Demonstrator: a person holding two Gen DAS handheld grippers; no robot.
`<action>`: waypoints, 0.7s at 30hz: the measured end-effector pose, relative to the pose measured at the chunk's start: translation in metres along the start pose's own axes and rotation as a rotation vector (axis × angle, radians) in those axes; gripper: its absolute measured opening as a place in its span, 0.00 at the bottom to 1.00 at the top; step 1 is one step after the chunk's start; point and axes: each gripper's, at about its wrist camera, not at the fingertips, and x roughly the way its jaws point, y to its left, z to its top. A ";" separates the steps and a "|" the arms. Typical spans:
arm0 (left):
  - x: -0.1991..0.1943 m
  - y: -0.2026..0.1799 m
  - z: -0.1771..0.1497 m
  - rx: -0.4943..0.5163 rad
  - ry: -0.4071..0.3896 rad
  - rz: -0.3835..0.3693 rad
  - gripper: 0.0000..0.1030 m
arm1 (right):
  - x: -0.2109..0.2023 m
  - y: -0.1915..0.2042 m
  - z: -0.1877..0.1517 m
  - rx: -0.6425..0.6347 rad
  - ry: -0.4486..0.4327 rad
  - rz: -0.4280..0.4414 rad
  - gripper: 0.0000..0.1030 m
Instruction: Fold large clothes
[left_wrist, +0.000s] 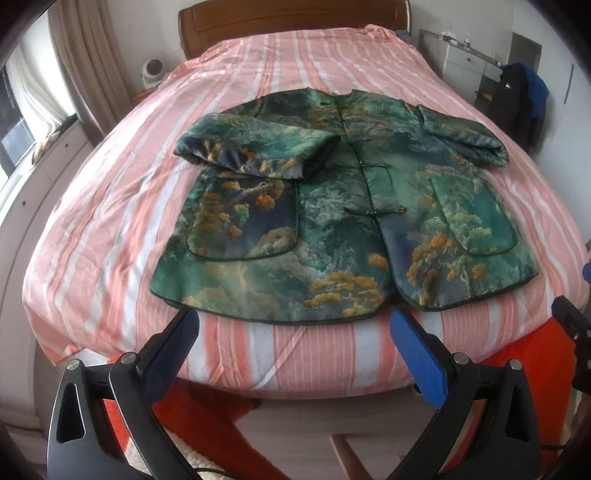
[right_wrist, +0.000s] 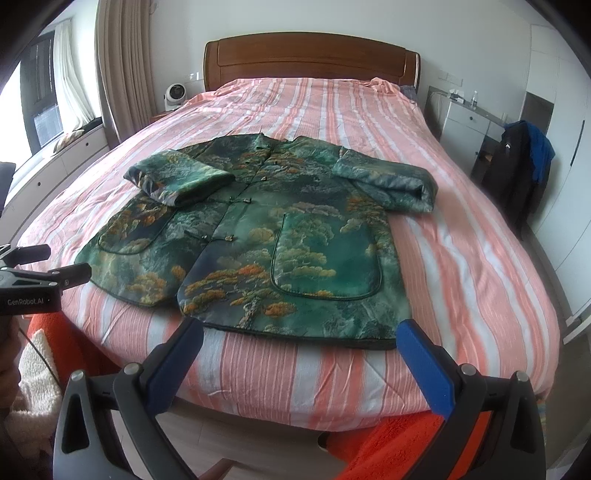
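Note:
A green jacket (left_wrist: 332, 221) printed with orange and gold trees lies front up on the striped bed, buttoned, collar toward the headboard. Its left sleeve (left_wrist: 255, 147) is folded in over the chest; the right sleeve (left_wrist: 465, 136) lies doubled at the side. My left gripper (left_wrist: 295, 325) is open, hovering just short of the hem with nothing between its blue fingers. In the right wrist view the same jacket (right_wrist: 258, 240) fills the middle, and my right gripper (right_wrist: 299, 336) is open at the near hem, also holding nothing. The left tool's black body (right_wrist: 33, 284) shows at the left edge.
The bed (right_wrist: 461, 258) has a pink-and-white striped cover and a wooden headboard (right_wrist: 310, 59). A white cabinet (right_wrist: 465, 122) and dark clothes on a chair (right_wrist: 517, 166) stand at right. A small fan (right_wrist: 173, 96) and curtains sit at left. Orange fabric (right_wrist: 406, 443) lies below the bed's foot.

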 end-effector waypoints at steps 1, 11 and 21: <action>0.000 -0.001 0.000 0.007 0.002 -0.011 1.00 | 0.002 0.000 -0.001 0.001 0.006 0.002 1.00; 0.012 -0.013 -0.003 0.071 0.043 -0.063 1.00 | 0.010 -0.006 0.000 0.024 0.017 0.015 1.00; 0.014 -0.017 -0.006 0.096 0.060 -0.111 1.00 | 0.013 -0.001 0.001 0.012 0.025 0.023 1.00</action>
